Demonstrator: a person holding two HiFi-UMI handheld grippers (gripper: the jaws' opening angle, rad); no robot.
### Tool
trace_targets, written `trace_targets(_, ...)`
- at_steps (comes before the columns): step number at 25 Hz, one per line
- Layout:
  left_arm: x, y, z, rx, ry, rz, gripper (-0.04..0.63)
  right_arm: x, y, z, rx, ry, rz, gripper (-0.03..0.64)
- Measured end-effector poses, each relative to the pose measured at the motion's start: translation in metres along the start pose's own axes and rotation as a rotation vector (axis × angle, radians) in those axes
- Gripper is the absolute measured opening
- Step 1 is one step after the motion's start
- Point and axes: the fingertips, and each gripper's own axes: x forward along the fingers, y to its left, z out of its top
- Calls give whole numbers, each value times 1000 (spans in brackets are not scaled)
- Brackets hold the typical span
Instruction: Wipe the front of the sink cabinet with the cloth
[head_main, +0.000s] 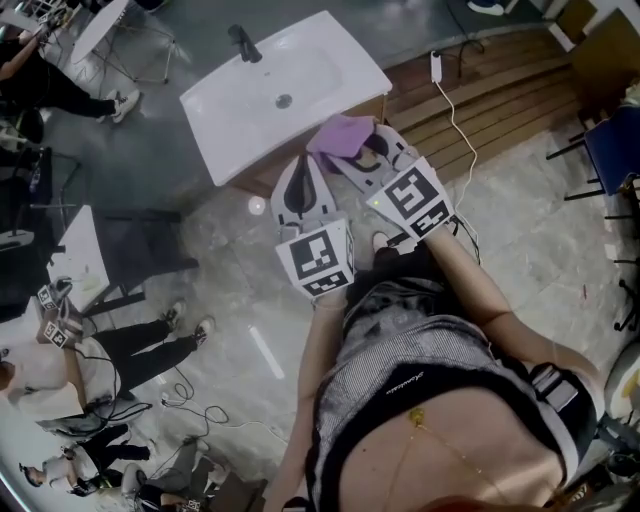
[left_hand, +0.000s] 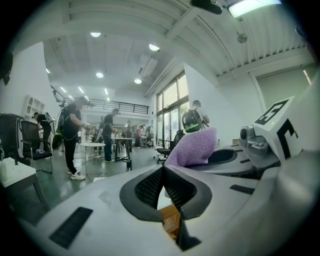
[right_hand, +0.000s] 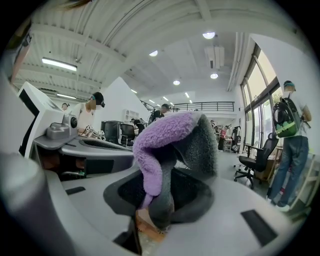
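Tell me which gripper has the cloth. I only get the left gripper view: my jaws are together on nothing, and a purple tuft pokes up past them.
Observer: The right gripper has it. Its jaws are clamped on the cloth.
Operator: Say where that puts the cloth relative to the sink.
Observer: In the head view the cloth shows at the front rim of the white sink, with the left gripper beside it. I cannot tell whether the cloth touches anything.
Operator: Describe the side of the cloth I can't see.
Observer: It is grey. In the right gripper view the cloth is folded over, with purple on one face and grey on the other.
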Motion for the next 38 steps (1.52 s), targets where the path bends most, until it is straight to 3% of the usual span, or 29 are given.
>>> trace_targets(14, -36, 36, -4, -7, -11, -57, 0, 9, 51, 14, 13, -14, -66, 167)
trace_targets(26, -73, 42, -22, 15, -3, -108, 0, -2, 92, 2, 53, -22, -135, 167)
trace_targets(38, -55, 21, 0, 28, -29, -52, 0, -15, 56, 16, 48, -48, -132, 167)
